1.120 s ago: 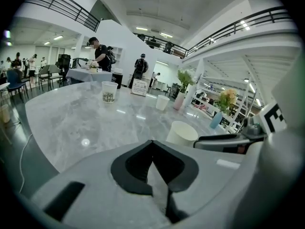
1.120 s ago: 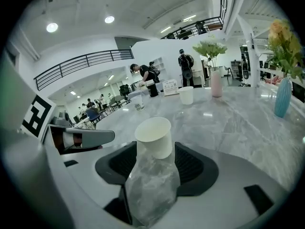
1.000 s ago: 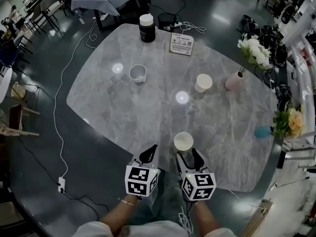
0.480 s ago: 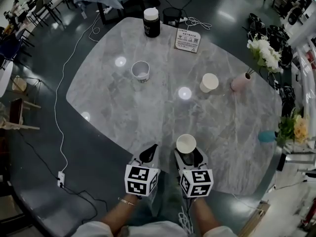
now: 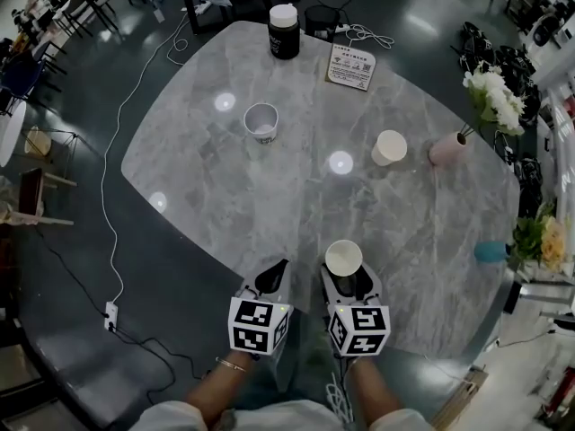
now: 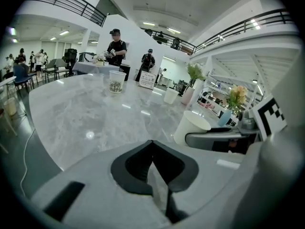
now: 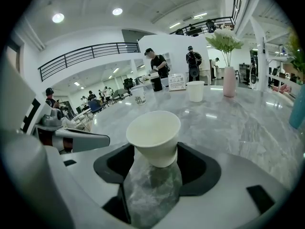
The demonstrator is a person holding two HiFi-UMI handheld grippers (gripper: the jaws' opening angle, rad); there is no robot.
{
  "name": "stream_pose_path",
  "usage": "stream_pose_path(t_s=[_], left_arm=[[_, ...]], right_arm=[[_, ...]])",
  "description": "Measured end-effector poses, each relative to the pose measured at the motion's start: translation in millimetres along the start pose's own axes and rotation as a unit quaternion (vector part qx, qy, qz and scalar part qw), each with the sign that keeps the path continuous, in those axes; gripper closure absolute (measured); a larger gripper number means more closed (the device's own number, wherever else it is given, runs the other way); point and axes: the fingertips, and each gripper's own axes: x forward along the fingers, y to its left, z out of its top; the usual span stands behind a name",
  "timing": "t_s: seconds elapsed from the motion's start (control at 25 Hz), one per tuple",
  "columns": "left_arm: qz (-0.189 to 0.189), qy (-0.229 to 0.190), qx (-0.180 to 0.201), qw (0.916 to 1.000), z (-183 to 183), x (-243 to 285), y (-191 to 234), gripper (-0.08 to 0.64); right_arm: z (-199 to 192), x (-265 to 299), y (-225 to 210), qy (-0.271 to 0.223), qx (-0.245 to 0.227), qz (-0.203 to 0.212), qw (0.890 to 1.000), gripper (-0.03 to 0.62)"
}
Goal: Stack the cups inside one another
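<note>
From the head view, three cups stand upright and well apart on the grey table (image 5: pixel 225 196). They are one white cup (image 5: pixel 343 257) at the near edge between the jaws of my right tongs (image 5: pixel 350 281), one printed cup (image 5: pixel 261 121) and one cream cup (image 5: pixel 389 147). The white and printed cups look empty. There is also one lidded black canister (image 5: pixel 284 31), one pink vase (image 5: pixel 446 149) holding white flowers, and one teal vase (image 5: pixel 490 252).

Left gripper view: my left tongs (image 5: pixel 272 275) are pressed together, holding nothing.

Right gripper view: my right jaws have just been opening. The white cup stands between them, unpinched.
</note>
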Motion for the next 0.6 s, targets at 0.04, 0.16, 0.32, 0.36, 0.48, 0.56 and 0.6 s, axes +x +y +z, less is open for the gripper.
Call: stream_pose_path(t_s=[0.04,0.16,0.32,0.36,0.48,0.56,0.6], left_arm=[[0.001,0.0,-0.001,1.0,0,0,0,0.559],[0.004,0.0,-0.003,1.0,-1,1,0,0.56],[0.008,-0.002,-0.007,0.9999,3,1,1,0.558],[0.008,-0.004,-0.007,0.9999,4,1,1,0.56],[0.01,-0.008,-0.006,0.9999,10,-1,1,0.56],[0.011,-0.013,-0.007,0.9998,14,-2,2,0.559],[0.012,-0.015,-0.007,0.9998,16,-2,2,0.56]], right_arm=[[0,0,-1,-0.002,0.001,-0.001,1.0,0.35],[2,0,-2,-0.005,0.006,0.001,1.0,0.35],[8,0,-3,-0.008,0.004,0.004,1.0,0.351],[10,0,-3,-0.008,0.002,0.005,1.0,0.351],[16,-1,-3,-0.01,-0.001,0.005,1.0,0.351],[22,-2,-2,-0.013,-0.003,0.005,1.0,0.351],[24,-2,-2,-0.014,-0.004,0.005,1.0,0.351]])
